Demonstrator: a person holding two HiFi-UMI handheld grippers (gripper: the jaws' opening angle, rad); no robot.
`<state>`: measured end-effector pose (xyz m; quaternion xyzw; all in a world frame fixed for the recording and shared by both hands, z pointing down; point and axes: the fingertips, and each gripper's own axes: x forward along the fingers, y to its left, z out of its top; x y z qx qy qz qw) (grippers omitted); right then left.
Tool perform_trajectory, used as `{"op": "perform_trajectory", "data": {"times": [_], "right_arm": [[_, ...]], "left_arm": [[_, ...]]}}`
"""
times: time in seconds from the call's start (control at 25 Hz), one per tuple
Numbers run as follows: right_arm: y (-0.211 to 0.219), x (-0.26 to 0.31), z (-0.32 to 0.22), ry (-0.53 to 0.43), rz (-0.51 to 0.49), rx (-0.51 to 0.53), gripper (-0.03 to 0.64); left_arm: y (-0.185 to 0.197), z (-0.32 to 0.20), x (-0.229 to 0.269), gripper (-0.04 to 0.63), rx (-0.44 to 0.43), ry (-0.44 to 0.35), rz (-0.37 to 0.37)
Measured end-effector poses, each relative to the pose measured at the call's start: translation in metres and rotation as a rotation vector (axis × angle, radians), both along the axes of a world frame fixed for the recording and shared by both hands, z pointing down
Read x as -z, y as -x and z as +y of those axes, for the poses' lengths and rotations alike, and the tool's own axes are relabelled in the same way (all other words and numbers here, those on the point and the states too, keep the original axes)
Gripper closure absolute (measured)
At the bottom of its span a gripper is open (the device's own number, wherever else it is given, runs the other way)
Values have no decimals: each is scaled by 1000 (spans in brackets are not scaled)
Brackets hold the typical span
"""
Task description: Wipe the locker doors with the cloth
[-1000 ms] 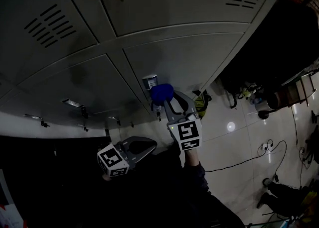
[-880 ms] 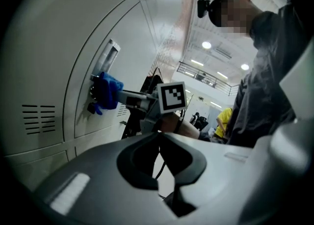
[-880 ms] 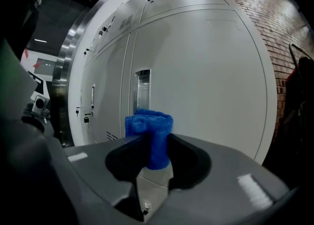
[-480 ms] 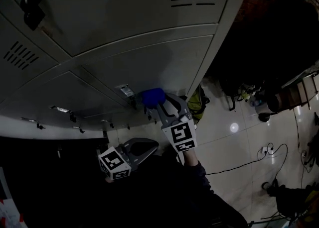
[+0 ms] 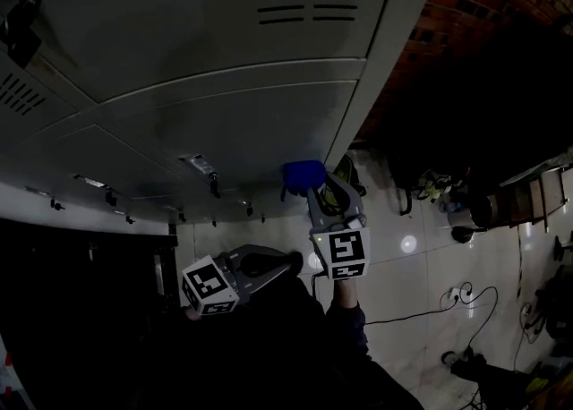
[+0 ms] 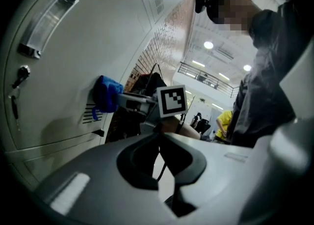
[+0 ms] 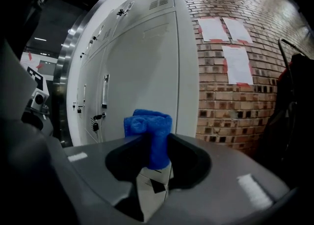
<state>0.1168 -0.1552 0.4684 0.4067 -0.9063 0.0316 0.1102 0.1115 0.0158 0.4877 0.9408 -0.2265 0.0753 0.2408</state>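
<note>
Grey locker doors [image 5: 224, 50] fill the upper head view. A folded blue cloth [image 5: 303, 174] is clamped in my right gripper [image 5: 315, 188], which is shut on it. The cloth sits at the lower right corner of the end locker; in the left gripper view the cloth [image 6: 105, 94] lies against the door [image 6: 73, 67] just above a vent. In the right gripper view the cloth [image 7: 151, 129] stands up between the jaws, with the locker doors [image 7: 142, 71] behind. My left gripper [image 5: 292, 261] hangs lower and away from the lockers, its jaws shut on nothing [image 6: 159, 143].
A brick wall [image 7: 235, 101] with paper sheets [image 7: 238, 64] meets the lockers on the right. Handles and keys [image 5: 213, 183] line the lower doors. Cables [image 5: 466, 296] and dark clutter [image 5: 466, 202] lie on the glossy tiled floor. The person's torso [image 6: 265, 86] stands close behind.
My right gripper has carried the cloth rightward along the lower door to the end locker's right edge. The left gripper has stayed low and shut.
</note>
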Motion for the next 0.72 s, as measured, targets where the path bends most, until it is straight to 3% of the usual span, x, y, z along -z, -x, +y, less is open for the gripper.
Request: {"op": "perform_trajectory", "data": {"times": [0.24,0.52,0.72], "right_arm": [[-26,-2,-8,12,-17,-29,500],[-26,-3,-5,23,-14,-37,500],[-13,-7,9,42,7,-35,500]], "left_arm": [[-20,-4,5,595,-22,-18,38],[-25,-3,-8,595,-53,24,4],[-15,8,-6,595,-89,11,-3]]}}
